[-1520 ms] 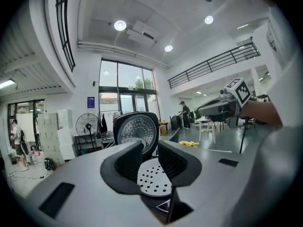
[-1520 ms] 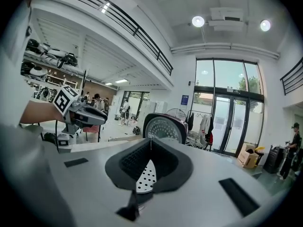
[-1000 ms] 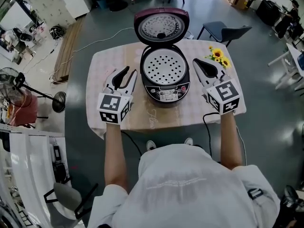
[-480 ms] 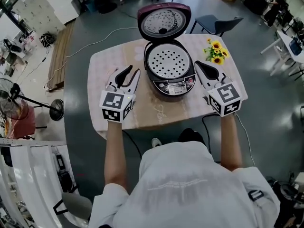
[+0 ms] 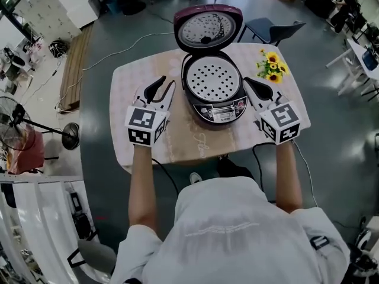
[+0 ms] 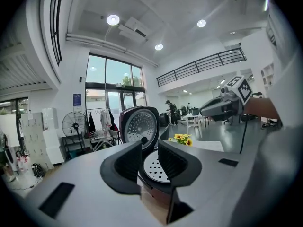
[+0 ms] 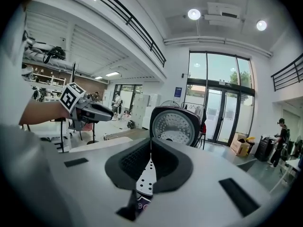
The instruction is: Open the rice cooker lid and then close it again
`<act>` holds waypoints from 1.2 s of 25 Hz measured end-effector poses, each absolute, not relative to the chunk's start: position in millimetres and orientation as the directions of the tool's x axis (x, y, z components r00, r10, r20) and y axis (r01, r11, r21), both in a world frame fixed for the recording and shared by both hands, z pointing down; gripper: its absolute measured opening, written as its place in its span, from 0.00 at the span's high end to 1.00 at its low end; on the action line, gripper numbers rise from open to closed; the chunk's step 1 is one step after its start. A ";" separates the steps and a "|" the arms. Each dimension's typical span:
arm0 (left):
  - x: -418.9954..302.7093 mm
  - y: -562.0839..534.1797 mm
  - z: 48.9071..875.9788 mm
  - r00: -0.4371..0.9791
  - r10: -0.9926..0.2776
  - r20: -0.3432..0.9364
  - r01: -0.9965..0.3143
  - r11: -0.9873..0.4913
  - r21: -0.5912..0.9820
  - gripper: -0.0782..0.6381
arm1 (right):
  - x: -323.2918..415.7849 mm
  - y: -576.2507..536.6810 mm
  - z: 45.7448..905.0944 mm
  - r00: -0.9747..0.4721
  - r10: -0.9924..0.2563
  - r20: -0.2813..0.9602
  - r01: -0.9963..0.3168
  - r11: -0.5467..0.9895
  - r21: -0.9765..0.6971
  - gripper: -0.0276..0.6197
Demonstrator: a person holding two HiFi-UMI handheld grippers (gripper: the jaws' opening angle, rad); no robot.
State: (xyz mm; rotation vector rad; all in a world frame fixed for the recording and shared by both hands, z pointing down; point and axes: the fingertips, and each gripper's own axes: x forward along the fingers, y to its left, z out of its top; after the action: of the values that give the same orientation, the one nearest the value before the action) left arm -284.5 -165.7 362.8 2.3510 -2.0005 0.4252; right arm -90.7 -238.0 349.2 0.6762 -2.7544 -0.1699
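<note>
The left claw (image 5: 167, 81) gapes empty, the open cooker (image 5: 214, 106) just right of it. The right claw (image 5: 246, 80) is pressed together, cooker at its left.

lid shell (image 5: 207, 8): plastic, glossy maroon.
lid inner plate (image 5: 204, 31): metal, dull silver, dimpled all over.
steam tray (image 5: 213, 80): perforated, looks like pale matt metal.
cooker body (image 5: 190, 99): black plastic, glossy.
control panel (image 5: 224, 107): smooth, shiny face.
tablecloth (image 5: 127, 84): cloth, matt, faint check print, soft folds at the edges.
left gripper (image 6: 149, 148): my shell is smooth matt grey plastic; pads (image 6: 128, 163) are matt black and ribbed.
right gripper (image 7: 150, 143): same grey shell, same ribbed black pads.
marker cube (image 5: 144, 126): flat matt black-and-white faces.
shirt (image 5: 237, 229): mine, white cloth, matt.
floor (image 5: 118, 40): smooth, hard, slight sheen.
</note>
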 end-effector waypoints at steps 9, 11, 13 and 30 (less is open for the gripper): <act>-293.6 -222.6 354.4 0.132 -0.954 0.269 -0.964 -0.187 -0.190 0.70 | -117.3 -285.0 346.5 -0.881 -0.410 0.236 -0.379 0.911 0.164 0.92; -296.3 -237.0 348.2 0.126 -0.955 0.268 -0.961 -0.184 -0.207 0.67 | -119.8 -298.3 346.7 -0.884 -0.407 0.232 -0.378 0.912 0.159 0.92; -299.5 -252.4 341.9 0.122 -0.956 0.267 -0.956 -0.186 -0.228 0.66 | -122.9 -311.6 349.1 -0.886 -0.403 0.229 -0.377 0.914 0.151 0.92; -316.0 -370.9 300.4 0.181 -0.943 0.281 -0.897 -0.275 -0.347 0.54 | -142.8 -375.4 369.9 -0.903 -0.367 0.224 -0.360 0.930 0.073 0.92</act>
State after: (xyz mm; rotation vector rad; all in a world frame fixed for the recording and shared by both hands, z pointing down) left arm -316.0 -370.9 300.4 2.4905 -1.9484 0.7264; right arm -142.8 -375.4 369.9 0.5455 -2.8539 -0.0436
